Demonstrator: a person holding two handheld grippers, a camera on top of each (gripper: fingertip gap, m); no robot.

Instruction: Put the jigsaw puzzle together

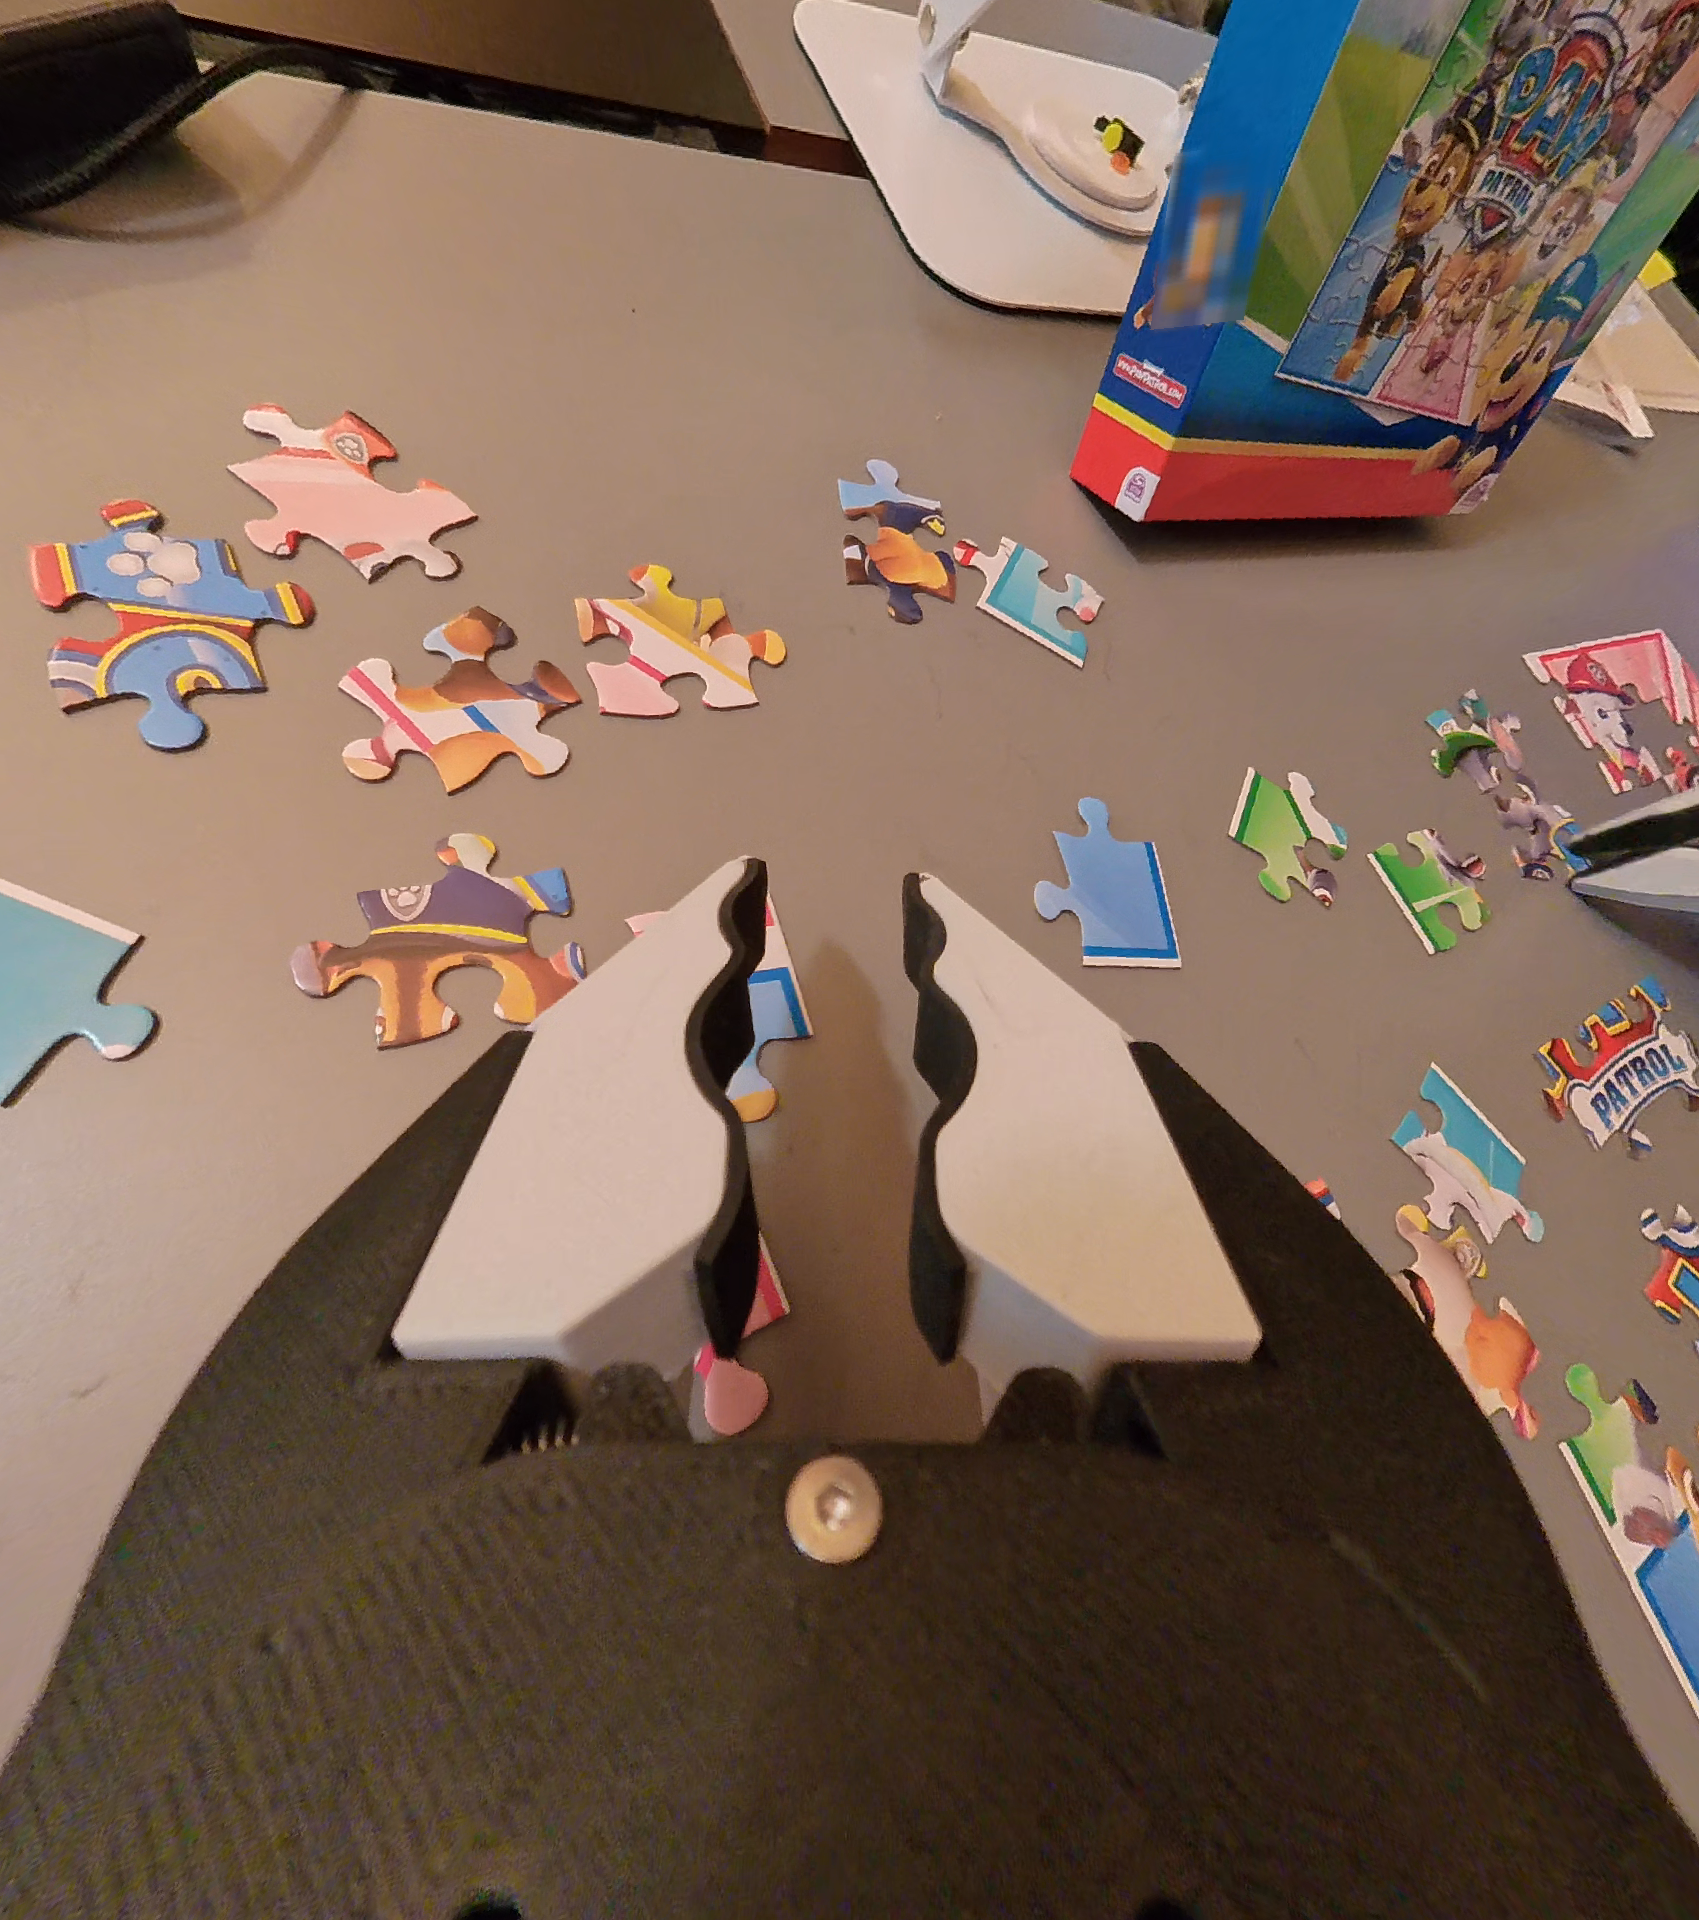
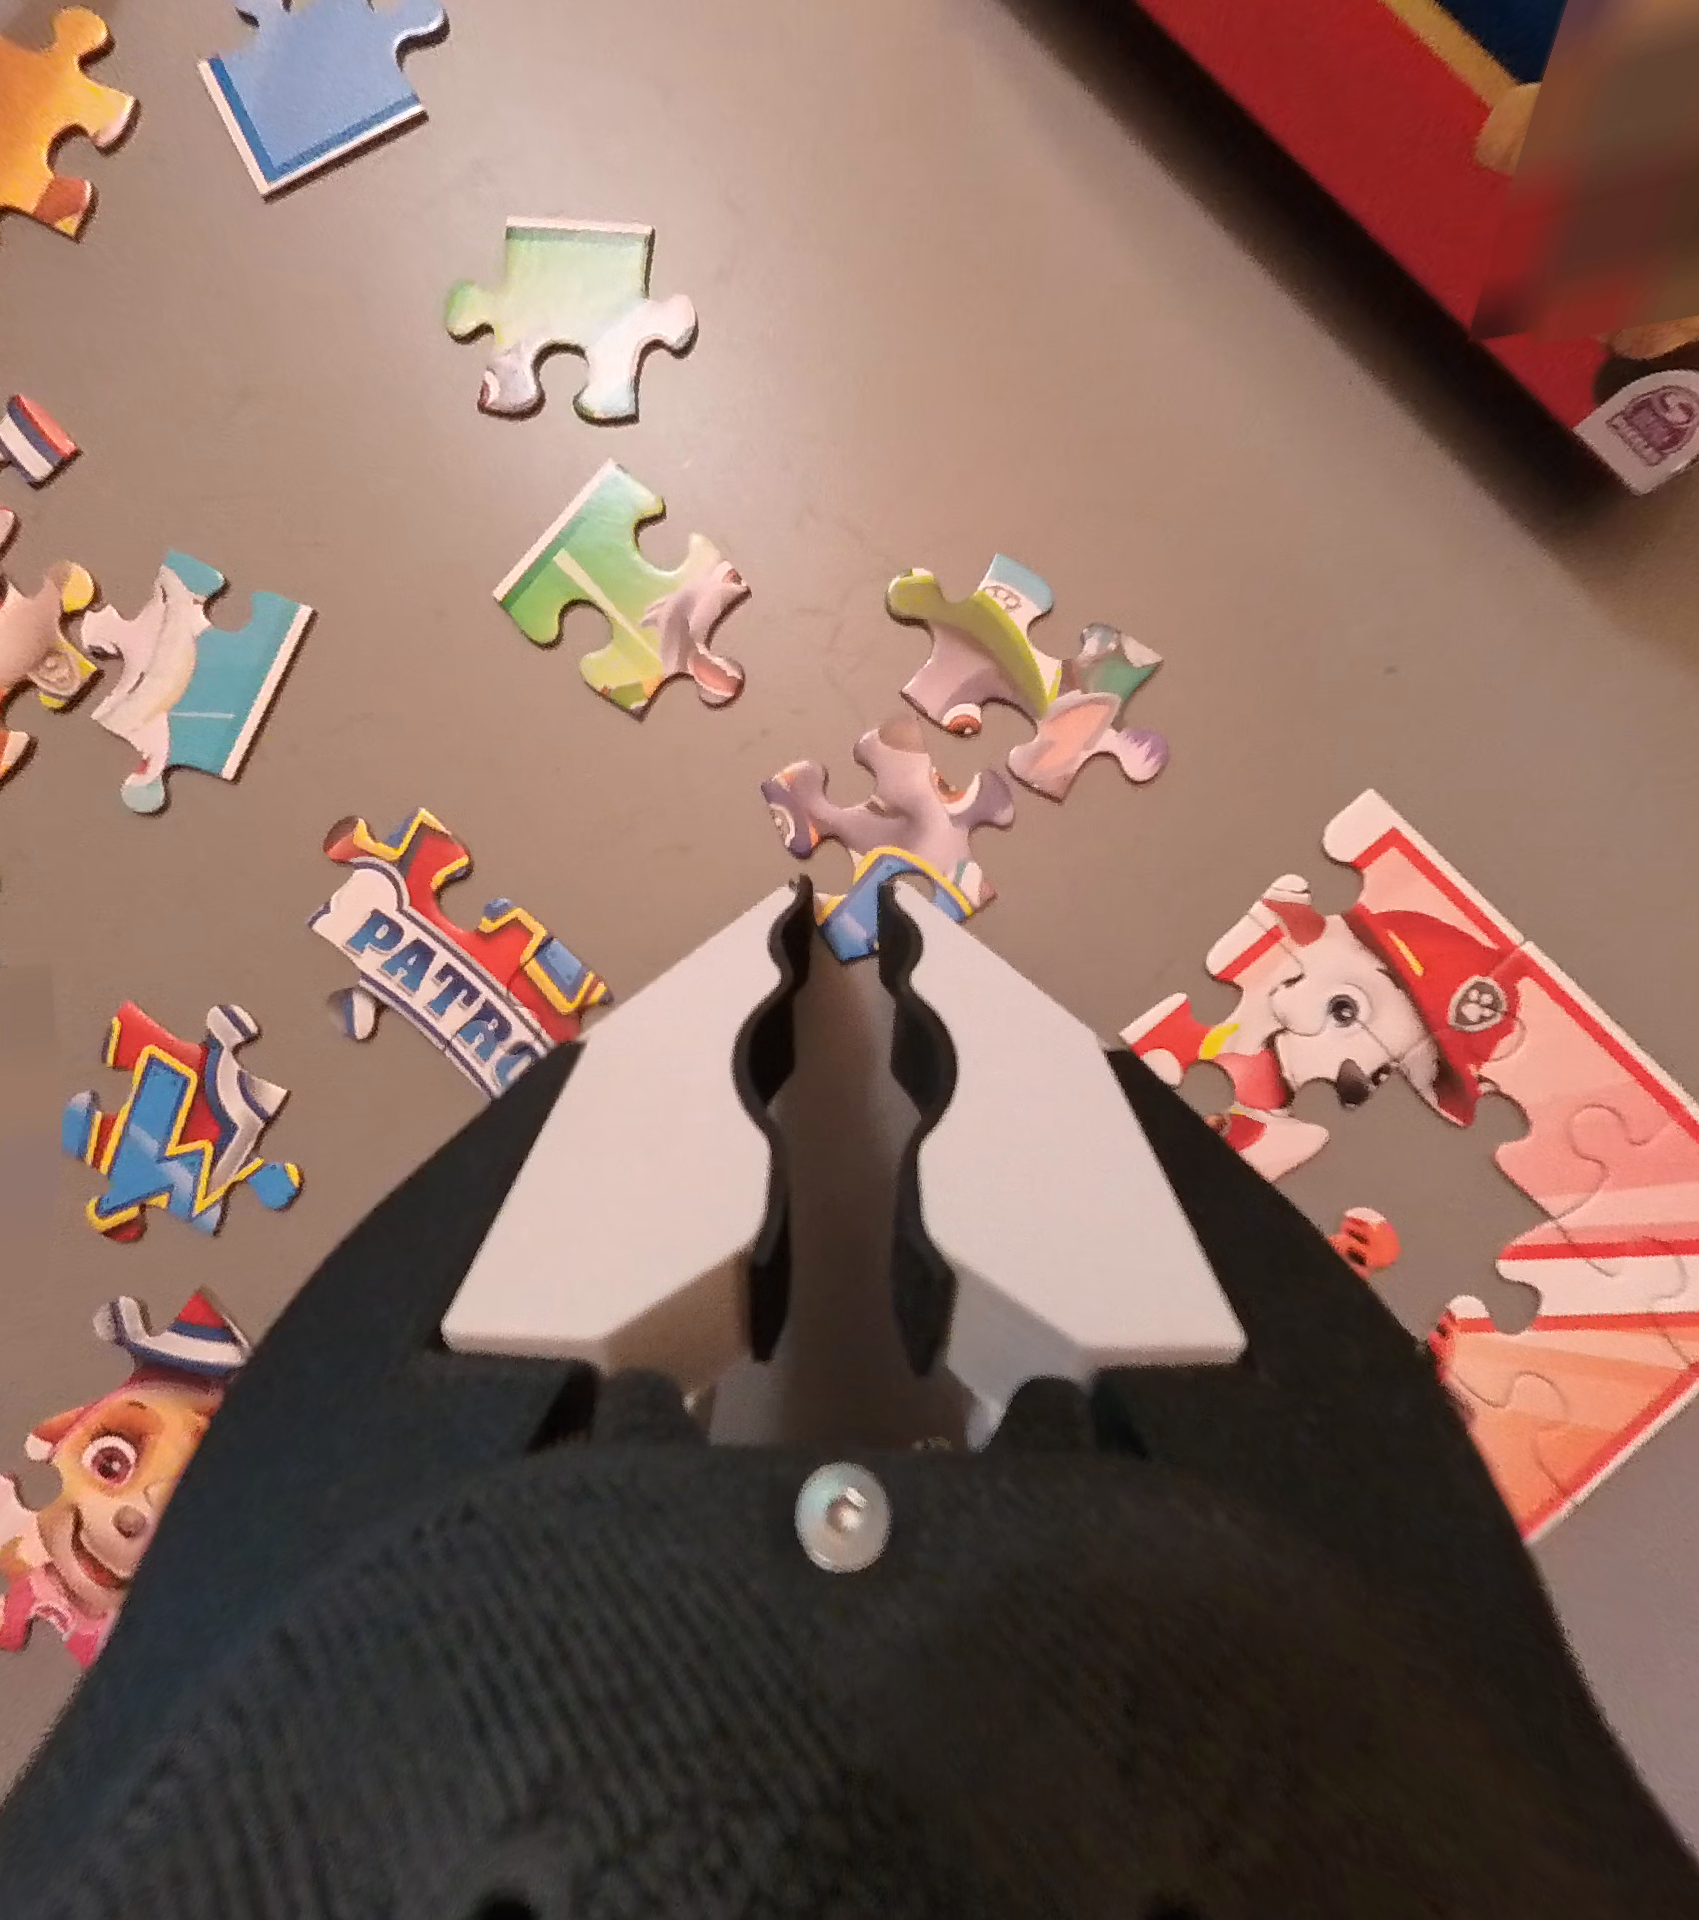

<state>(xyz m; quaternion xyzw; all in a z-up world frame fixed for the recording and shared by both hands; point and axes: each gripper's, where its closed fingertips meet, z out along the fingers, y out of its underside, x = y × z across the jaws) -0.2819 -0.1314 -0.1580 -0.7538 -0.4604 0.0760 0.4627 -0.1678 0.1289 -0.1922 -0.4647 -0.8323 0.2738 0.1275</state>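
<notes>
The right gripper [image 2: 845, 899] is tipped steeply down to the table [image 2: 928, 312], its jaws drawn close around the blue-and-yellow lobe of a purple piece [image 2: 912, 810]. Both pads seem to touch that lobe. The steep angle is probably what lets the tips take thin card by its edges, since the piece looks to be lying flat. Just beyond it lies a second purple piece with a green band [image 2: 1032, 675], near but not joined. To the right is a joined red corner section [image 2: 1603, 1195], its straight edges turned outward. To the left are a logo piece [image 2: 429, 935] and two green pieces [image 2: 627, 592], all face up and apart from each other, so each can be reached singly. The left gripper [image 1: 834, 878] hangs low over the table with its jaws apart and nothing between them. A pink-and-blue piece [image 1: 772, 997] lies on the table partly under its left finger, not in the grasp. A blue edge piece [image 1: 1120, 899] lies to its right, and more loose pieces are spread to its left. The box [image 1: 1344, 312] stands upright at the far edge of the table, its picture facing the pieces.
</notes>
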